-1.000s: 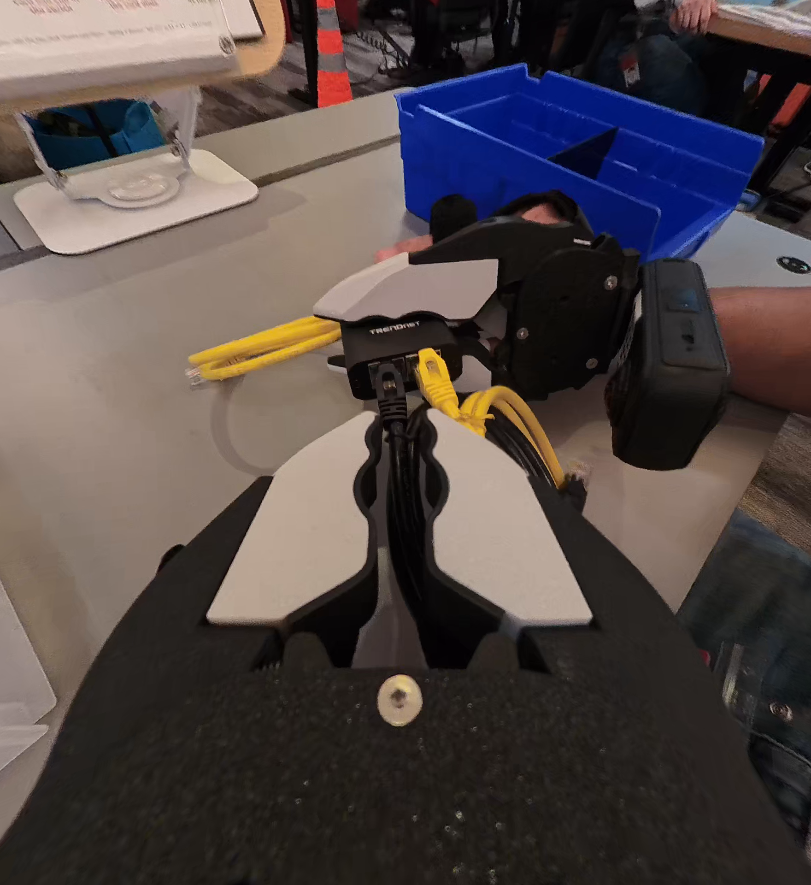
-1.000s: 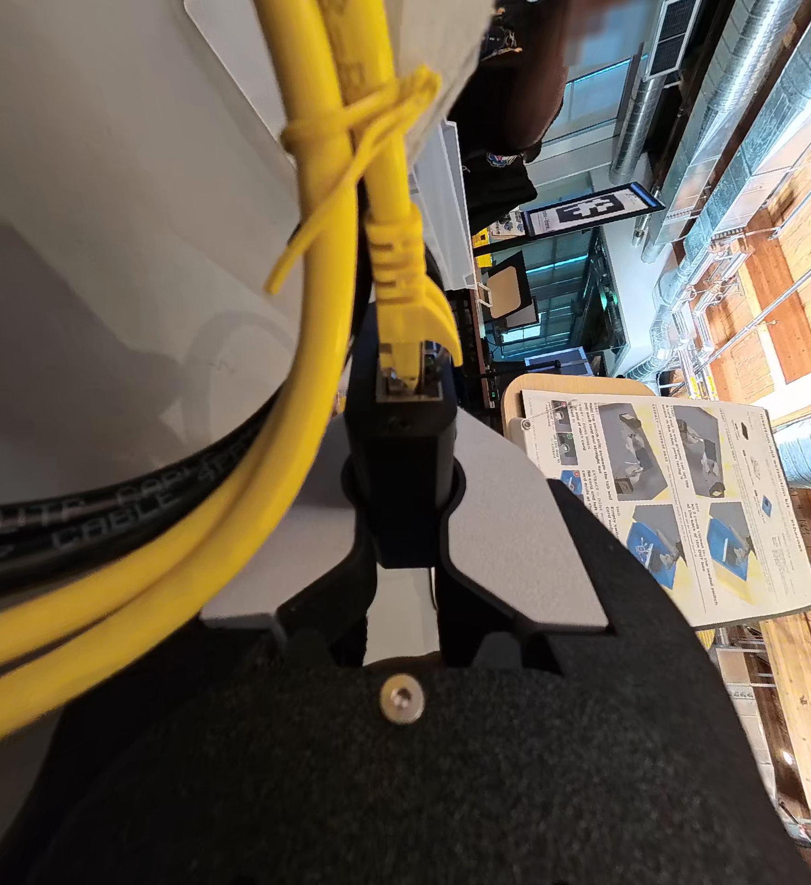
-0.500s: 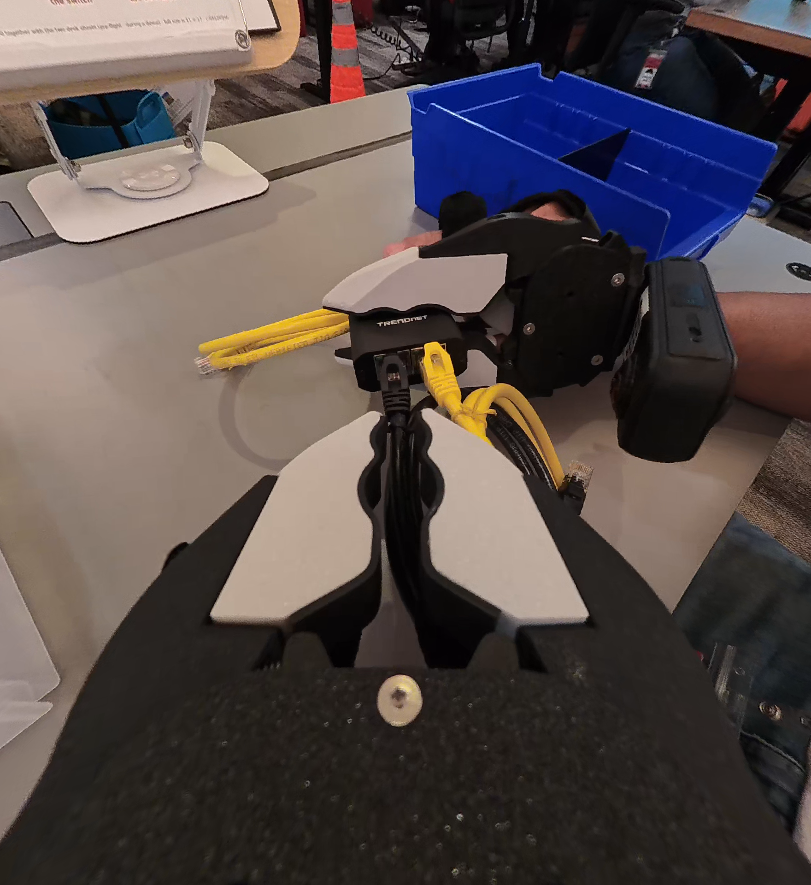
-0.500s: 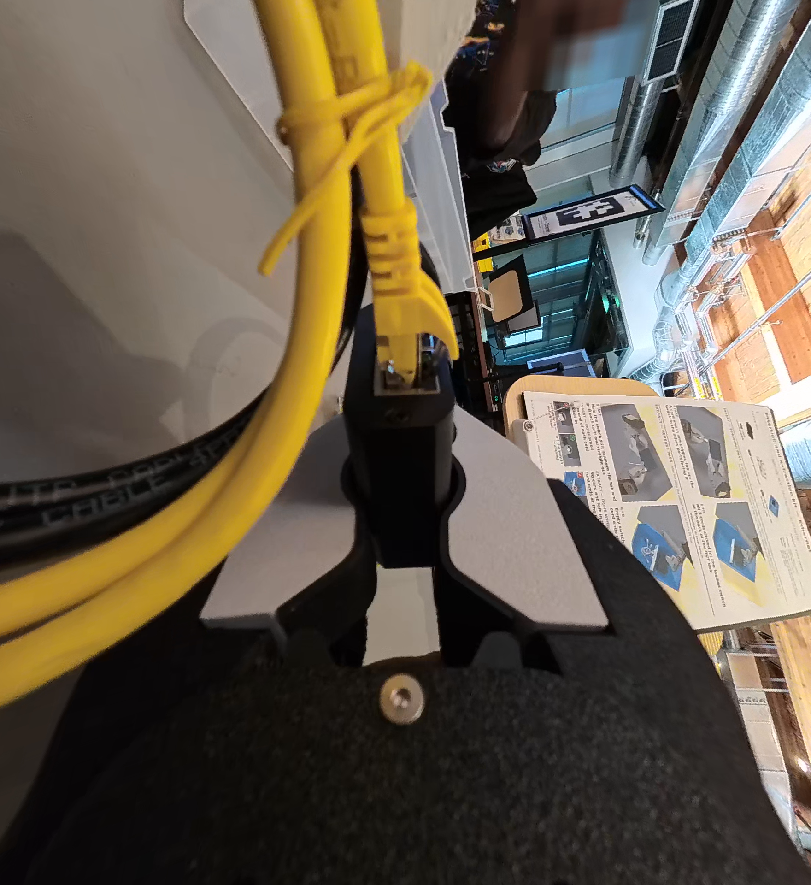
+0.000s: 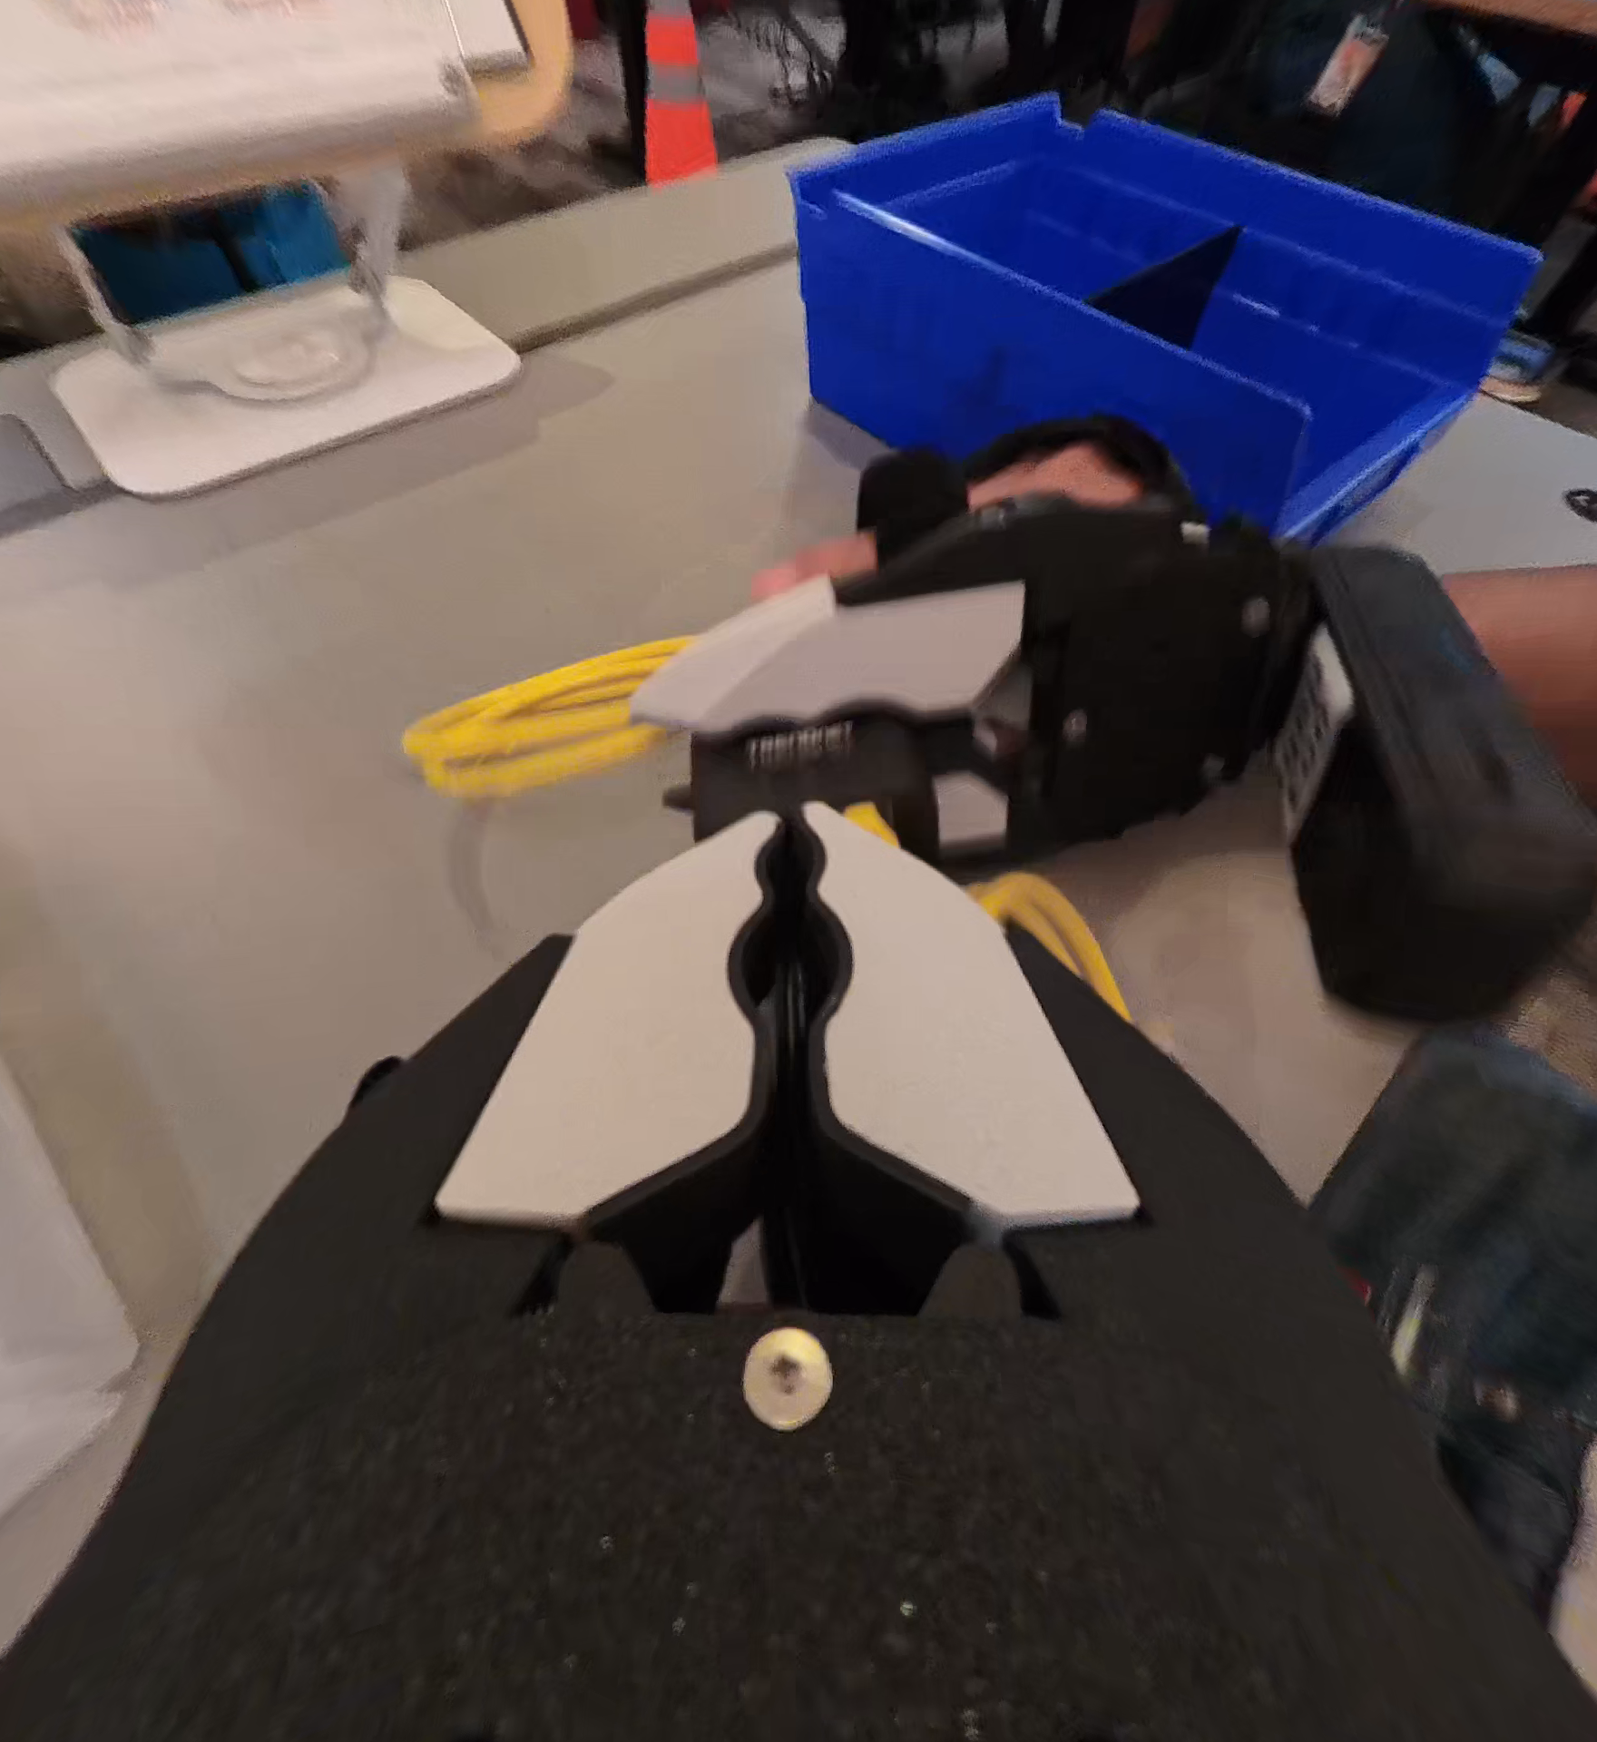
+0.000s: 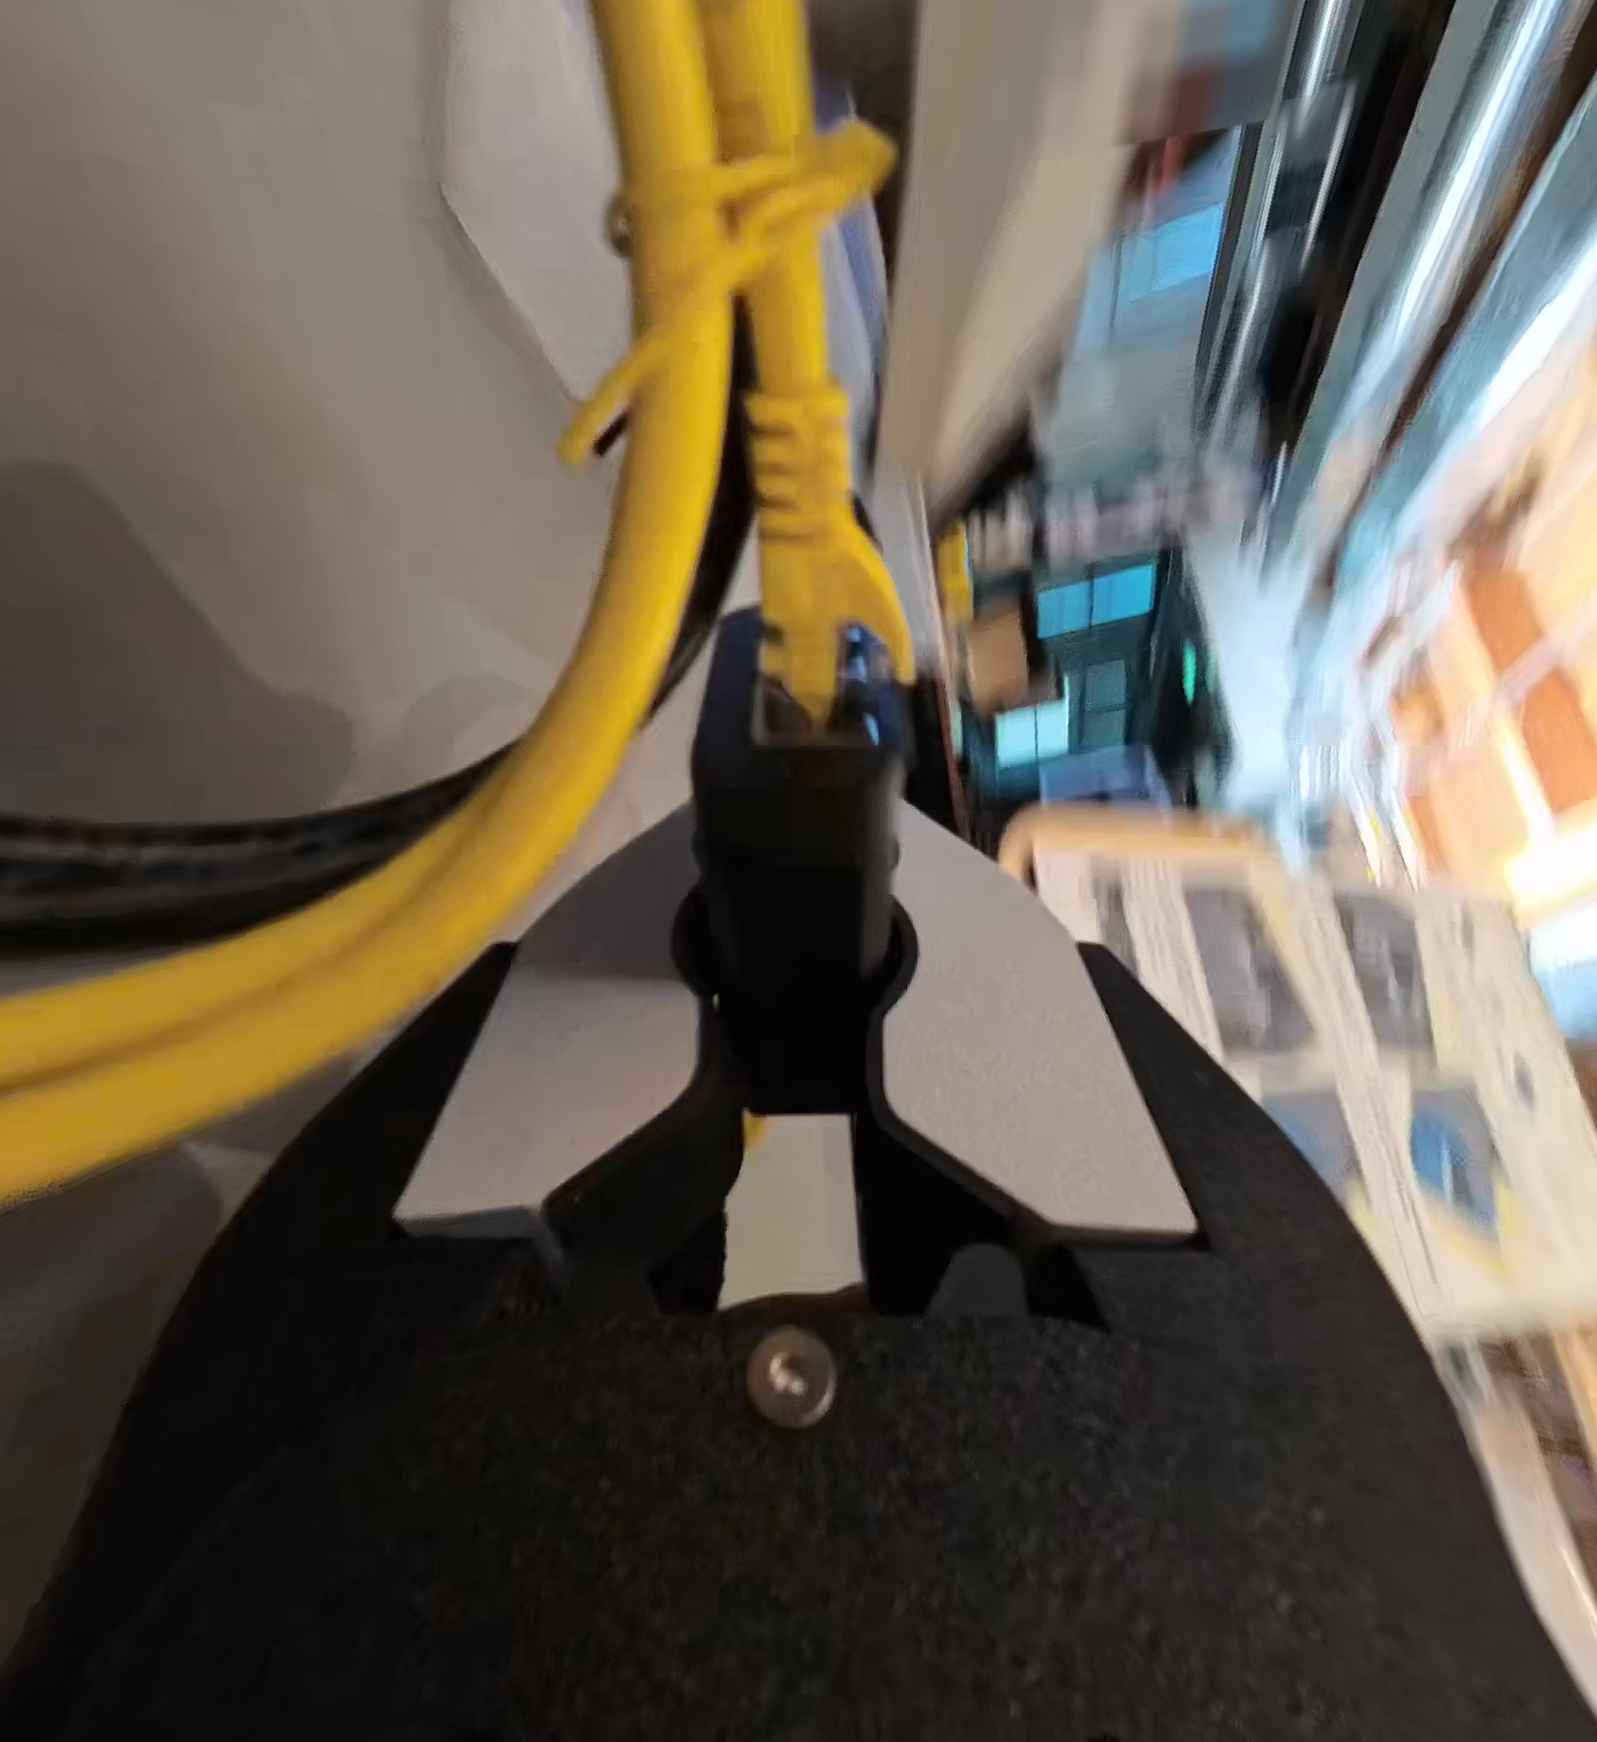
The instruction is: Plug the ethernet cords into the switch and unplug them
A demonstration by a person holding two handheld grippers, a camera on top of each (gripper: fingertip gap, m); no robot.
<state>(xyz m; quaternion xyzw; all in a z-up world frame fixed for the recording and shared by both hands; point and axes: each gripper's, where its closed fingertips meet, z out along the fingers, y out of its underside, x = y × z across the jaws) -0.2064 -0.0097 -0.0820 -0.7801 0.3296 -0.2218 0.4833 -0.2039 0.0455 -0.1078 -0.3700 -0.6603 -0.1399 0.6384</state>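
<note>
We see the switch (image 6: 799,905), a small black box with ports along one edge, clamped between the pads of the right gripper (image 6: 795,943) and held just above the grey table (image 5: 210,754). A yellow cord (image 6: 804,528) is plugged into a port straight ahead of those fingers, its slack looping off to their left beside a black cord (image 6: 210,848). Our left gripper (image 5: 790,839) stands nearly closed, its narrow slot pinching the black cord (image 5: 790,999), tips just before the switch (image 5: 804,773). Beyond lies a blue bin (image 5: 1106,311).
</note>
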